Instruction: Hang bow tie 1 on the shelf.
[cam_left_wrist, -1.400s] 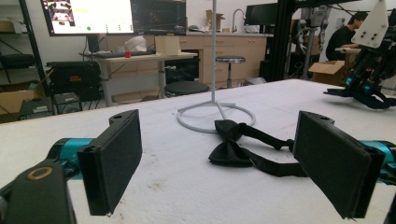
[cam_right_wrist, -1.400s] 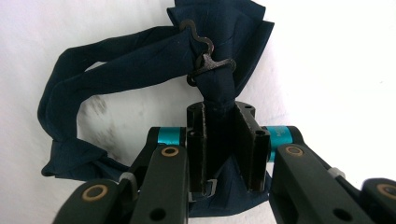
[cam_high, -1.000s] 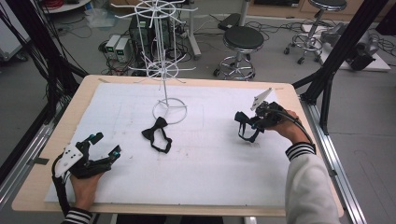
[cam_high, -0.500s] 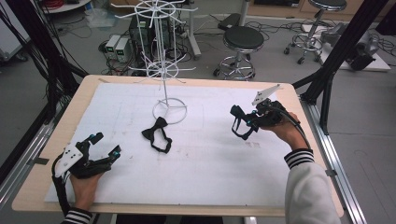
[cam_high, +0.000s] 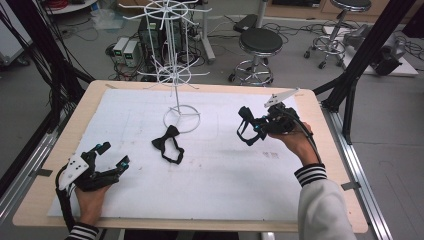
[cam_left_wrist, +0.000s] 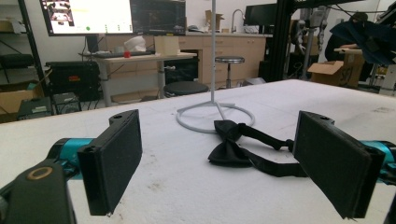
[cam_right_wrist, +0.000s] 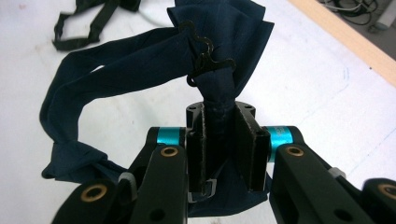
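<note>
A lab, by the look of it; black frame struts (cam_high: 367, 47) flank the table (cam_high: 320, 107); cables and power boxes (cam_high: 126, 50) litter the far floor; stools (cam_high: 260, 42) stand behind; monitors (cam_left_wrist: 112, 16) glow over far desks (cam_left_wrist: 140, 58).

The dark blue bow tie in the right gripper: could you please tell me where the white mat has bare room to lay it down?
The right gripper grips the dark blue fabric bow tie. The near middle of the white mat is bare, between the left gripper and the right sleeve; so is the far right corner. It is crowded around the white wire stand's ring base and the black bow tie.
</note>
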